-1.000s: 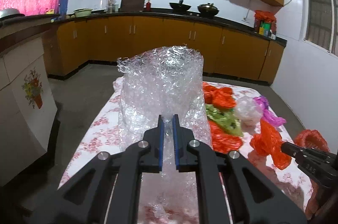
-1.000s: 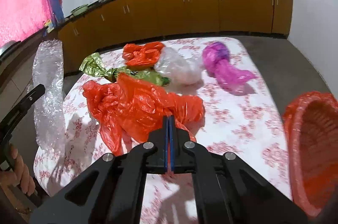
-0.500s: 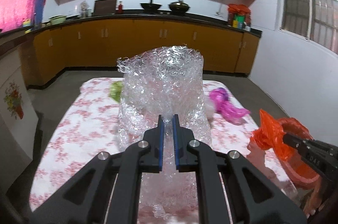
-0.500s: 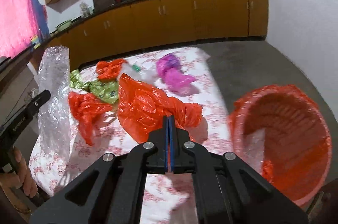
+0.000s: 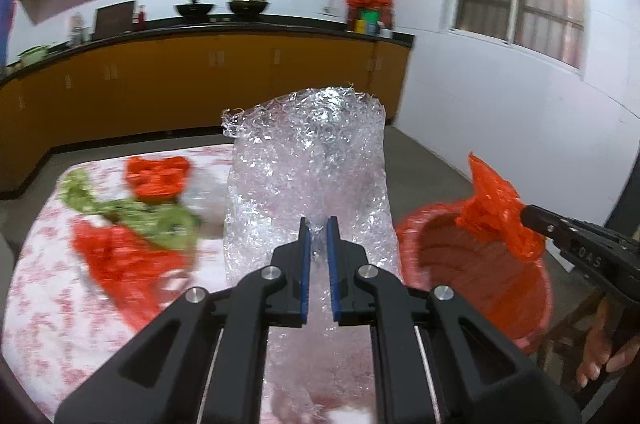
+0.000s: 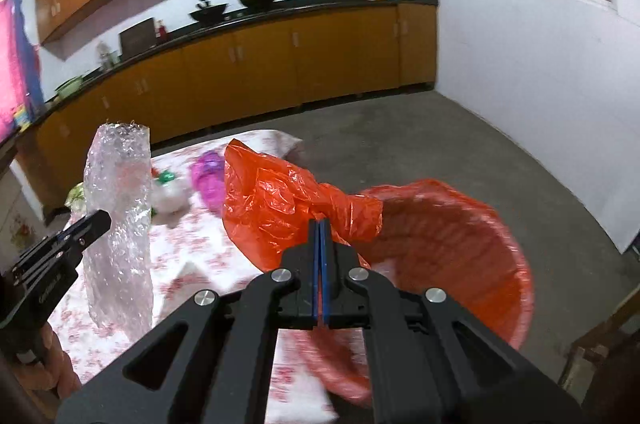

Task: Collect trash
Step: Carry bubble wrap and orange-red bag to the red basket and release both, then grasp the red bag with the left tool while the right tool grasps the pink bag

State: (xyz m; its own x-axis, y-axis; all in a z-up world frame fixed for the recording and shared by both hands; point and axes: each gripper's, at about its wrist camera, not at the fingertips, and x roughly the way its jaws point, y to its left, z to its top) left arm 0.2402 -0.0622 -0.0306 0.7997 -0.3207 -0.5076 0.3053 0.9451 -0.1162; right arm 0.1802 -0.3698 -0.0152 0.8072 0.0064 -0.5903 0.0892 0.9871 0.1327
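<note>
My left gripper [image 5: 318,224] is shut on a tall sheet of clear bubble wrap [image 5: 308,163], which stands up in front of it above the table. My right gripper [image 6: 320,224] is shut on a crumpled orange plastic bag [image 6: 280,199]. It holds the bag at the near rim of a red basket [image 6: 516,264] lined with orange plastic. In the left wrist view the right gripper [image 5: 528,214] and its orange bag [image 5: 496,207] hang over the basket [image 5: 536,288]. The right wrist view shows the left gripper [image 6: 100,220] and the bubble wrap [image 6: 118,207] at the left.
A floral-clothed table [image 5: 40,284] carries a green bag [image 5: 132,212], two orange bags [image 5: 158,175], a purple bag [image 6: 206,175] and a whitish bag [image 6: 172,195]. Orange cabinets [image 6: 280,63] line the far wall. A wooden chair [image 6: 600,344] stands beside the basket.
Both grippers have swung right across the table with their loads still held. The red basket has come fully into view, and the orange bag now hangs at its rim.
</note>
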